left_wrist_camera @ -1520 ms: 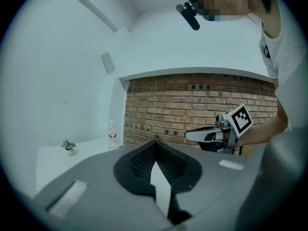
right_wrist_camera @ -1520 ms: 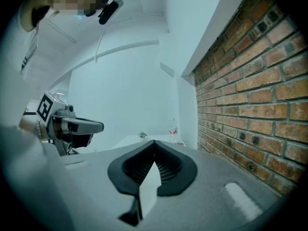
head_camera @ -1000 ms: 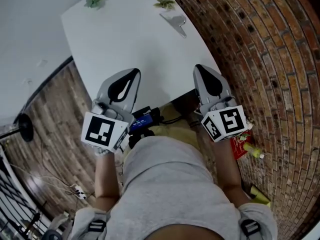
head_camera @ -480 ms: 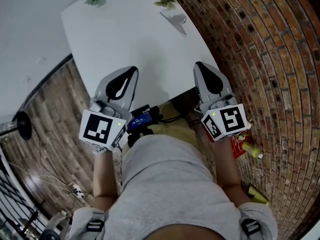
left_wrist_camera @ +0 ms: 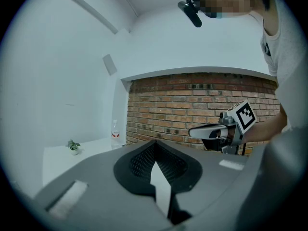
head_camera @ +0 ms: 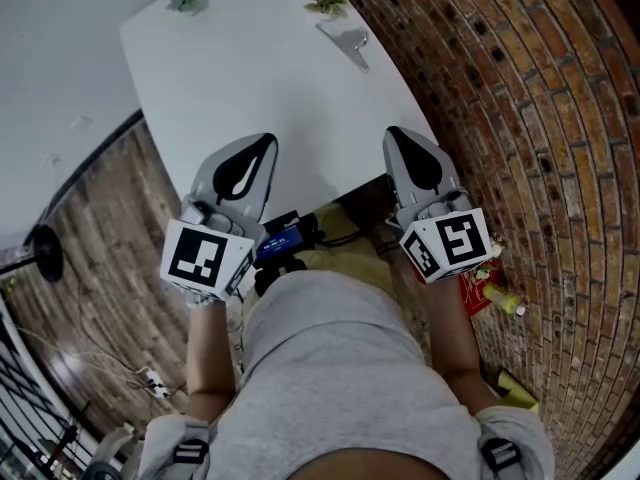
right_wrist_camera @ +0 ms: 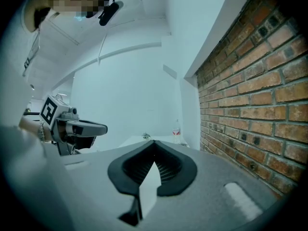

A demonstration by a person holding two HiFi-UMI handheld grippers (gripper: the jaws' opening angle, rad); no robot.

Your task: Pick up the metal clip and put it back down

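Pickup seemed not begun: the grey left hand-held gripper (head_camera: 266, 144) and right hand-held gripper (head_camera: 393, 135) were closed and empty, and the far silver metal clip (head_camera: 348, 41) on the white worktop (head_camera: 255, 78) needed reaching.

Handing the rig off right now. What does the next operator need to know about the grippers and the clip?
Left gripper: shut, empty, at the near edge of the table.
Right gripper: shut, empty, beside it at the same edge, on the brick wall side.
Clip: lies at the table's far end by the wall, well ahead of both grippers; neither touches it.
Done: no pick-up shows.
Left: open a gripper (probably the right, which is on the clip's side), reach forward, lift the clip, and set it back down.
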